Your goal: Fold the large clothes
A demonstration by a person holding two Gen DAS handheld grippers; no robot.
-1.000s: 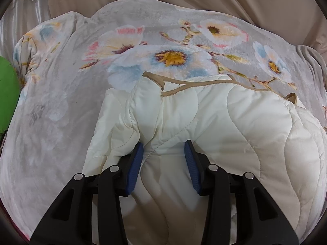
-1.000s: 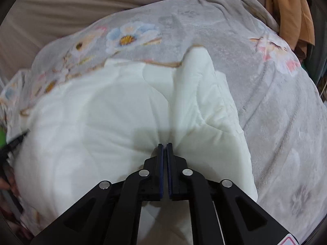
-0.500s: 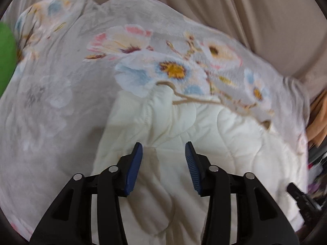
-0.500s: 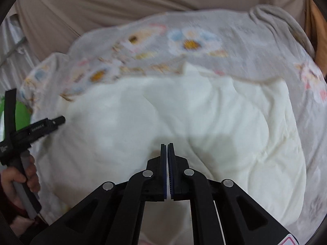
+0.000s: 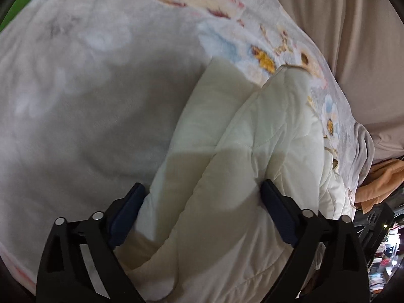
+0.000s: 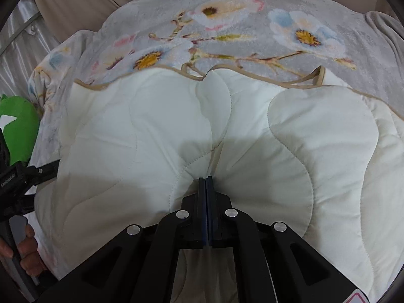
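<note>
A cream quilted garment [image 6: 176, 131] with tan trim lies on a grey floral blanket [image 6: 252, 20]. My right gripper [image 6: 205, 180] is shut on a pinch of its fabric near the front middle. In the left wrist view the garment [image 5: 265, 131] lies folded in thick layers, and my left gripper [image 5: 202, 192] is wide open with a fold of it between the blue pads [image 5: 128, 207], which do not clamp it. The left gripper's body also shows at the left edge of the right wrist view [image 6: 22, 176].
The floral blanket [image 5: 88, 88] covers the whole bed. A beige curtain [image 5: 341, 25] hangs behind. A green object [image 6: 17, 131] sits at the left edge. An orange cloth [image 5: 378, 179] and clutter lie at the right edge.
My left gripper has swung left and down and opened wider, straddling the garment's folded left edge. My right gripper stays shut on the fabric while the garment has spread wider in its view.
</note>
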